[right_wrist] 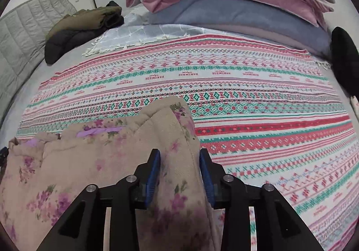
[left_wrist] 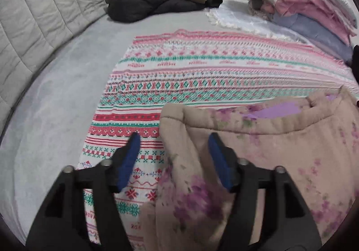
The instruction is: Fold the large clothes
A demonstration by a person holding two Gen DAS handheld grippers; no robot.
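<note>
A beige padded garment with purple flowers [left_wrist: 258, 150] lies on a red, green and white patterned blanket [left_wrist: 179, 76] on the bed. My left gripper [left_wrist: 174, 138] is open, its blue fingers [left_wrist: 131, 152] straddling the garment's left shoulder edge. In the right wrist view the same garment [right_wrist: 89, 156] lies at lower left. My right gripper [right_wrist: 179, 154] is open with the garment's right shoulder corner between its blue fingers [right_wrist: 154, 168]. The purple lining shows at the neck opening [right_wrist: 101, 132].
A dark puffer jacket with olive fur trim [left_wrist: 157, 2] lies at the far side of the bed. A stack of pink, grey and blue bedding [left_wrist: 303, 4] sits at the back right. A quilted grey headboard [left_wrist: 33, 15] runs along the left. A white fringed cloth [right_wrist: 134, 35] lies under the stack.
</note>
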